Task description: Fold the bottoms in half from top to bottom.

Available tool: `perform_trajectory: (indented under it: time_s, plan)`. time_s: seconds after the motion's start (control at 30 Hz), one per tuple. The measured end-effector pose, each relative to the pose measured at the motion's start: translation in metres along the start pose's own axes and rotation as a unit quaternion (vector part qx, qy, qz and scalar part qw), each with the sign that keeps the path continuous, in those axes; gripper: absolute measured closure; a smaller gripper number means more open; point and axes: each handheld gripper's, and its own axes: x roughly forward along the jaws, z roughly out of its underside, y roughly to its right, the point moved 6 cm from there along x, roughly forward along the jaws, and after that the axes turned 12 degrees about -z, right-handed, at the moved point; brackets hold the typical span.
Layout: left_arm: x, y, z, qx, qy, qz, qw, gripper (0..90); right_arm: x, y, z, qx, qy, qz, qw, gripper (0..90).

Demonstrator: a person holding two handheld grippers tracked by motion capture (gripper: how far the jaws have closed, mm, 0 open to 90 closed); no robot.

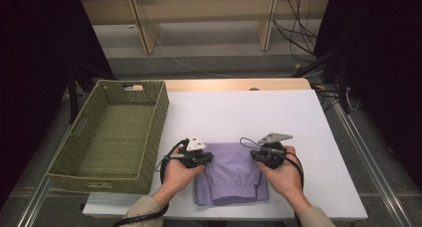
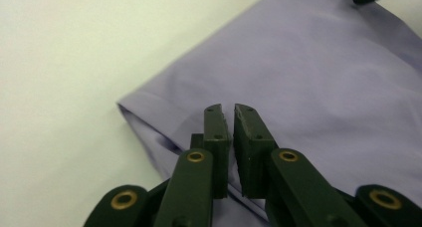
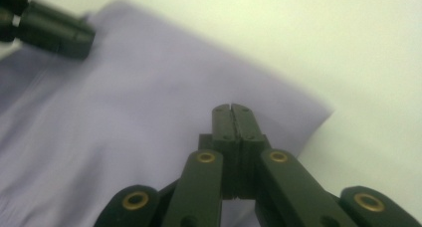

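High view: folded lilac shorts [image 1: 233, 173] with a gathered elastic waistband lying on the white table [image 1: 239, 112] near its front edge, left gripper [image 1: 205, 158] and right gripper [image 1: 257, 155] at either top corner. Woven green basket [image 1: 113, 132] just beside, to the left, nothing in it. Folding seemingly done; carrying into the basket probably left.

Left gripper view: jaws nearly closed, a thin slit between them, nothing pinched, over smooth, thin cloth near a hemmed corner.

Right gripper view: jaws pressed fully together, no cloth between them, above soft, blurred fabric near its other corner.
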Motion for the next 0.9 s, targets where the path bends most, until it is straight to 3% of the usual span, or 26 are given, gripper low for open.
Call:
perform_trajectory:
  time_s: [0.13,0.4,0.53,0.7,0.83,0.9]
  plan:
    - [0.005,-0.007,0.000,-0.005,0.004,-0.008,1.0000,83.4,0.012,0.012,-0.006,0.005,-0.001,0.015,0.9999,90.0]
    - [0.011,-0.011,0.008,-0.005,-0.004,-0.014,0.9999,82.6,0.032,0.022,0.006,0.013,-0.028,0.032,0.9990,90.0]
    - [0.011,-0.010,0.009,-0.003,-0.004,-0.013,0.9999,82.1,0.033,0.023,0.006,0.011,-0.025,0.034,0.9990,90.0]
    - [0.007,-0.009,0.008,-0.005,0.010,-0.004,0.9999,79.4,0.032,0.024,0.008,0.028,-0.011,0.027,0.9992,88.8]
    - [0.004,-0.007,0.006,-0.009,0.023,0.004,0.9997,76.5,0.029,0.024,0.009,0.017,-0.007,0.038,0.9991,82.9]
    - [-0.001,-0.003,0.005,0.003,0.029,0.007,0.9996,76.5,0.026,0.023,0.008,0.015,0.002,0.041,0.9991,80.2]
